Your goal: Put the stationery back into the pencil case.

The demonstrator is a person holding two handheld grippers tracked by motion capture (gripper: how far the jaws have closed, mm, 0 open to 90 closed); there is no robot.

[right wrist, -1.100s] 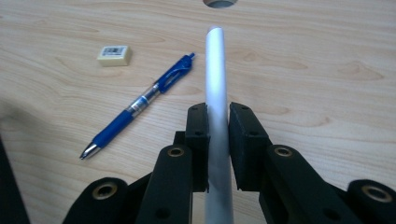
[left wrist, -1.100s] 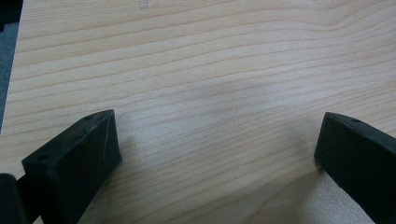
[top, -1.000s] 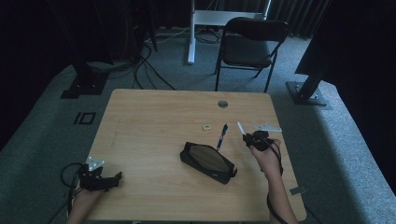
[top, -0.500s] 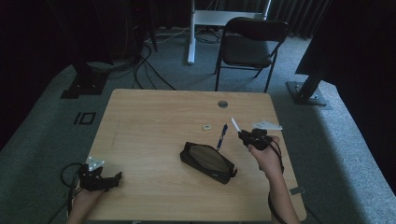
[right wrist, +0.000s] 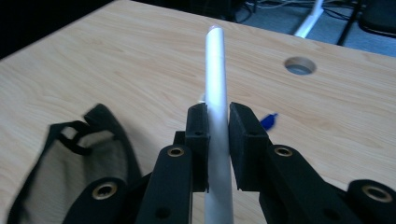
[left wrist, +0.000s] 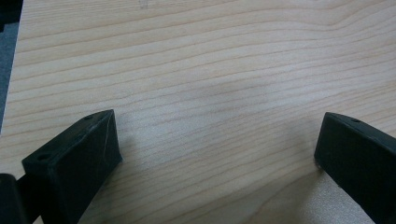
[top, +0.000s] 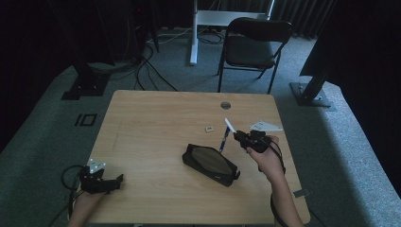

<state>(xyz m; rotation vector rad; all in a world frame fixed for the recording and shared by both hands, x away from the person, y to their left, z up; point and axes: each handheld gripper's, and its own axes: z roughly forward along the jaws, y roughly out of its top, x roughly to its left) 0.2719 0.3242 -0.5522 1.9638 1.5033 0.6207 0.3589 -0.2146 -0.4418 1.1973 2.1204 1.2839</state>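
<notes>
Right gripper view: right tongs point(right wrist: 217, 123) clenched on a white pen point(right wrist: 217, 84), held above the counter point(right wrist: 93, 65), black mesh pouch point(right wrist: 70, 163) just beside. Left tongs point(left wrist: 215, 154) released, resting at the counter's near-left corner, well apart.

Wooden table point(top: 156, 118): black pouch point(top: 211, 164), pen point(top: 223, 141), small tag point(top: 208, 128).

On the table point(top: 156, 118), the pouch point(top: 210, 164) is set right of centre, with a pen point(top: 223, 141) just behind it. A small block point(top: 208, 128) is placed left of the pen; a chair point(top: 253, 45) is parked behind the table
</notes>
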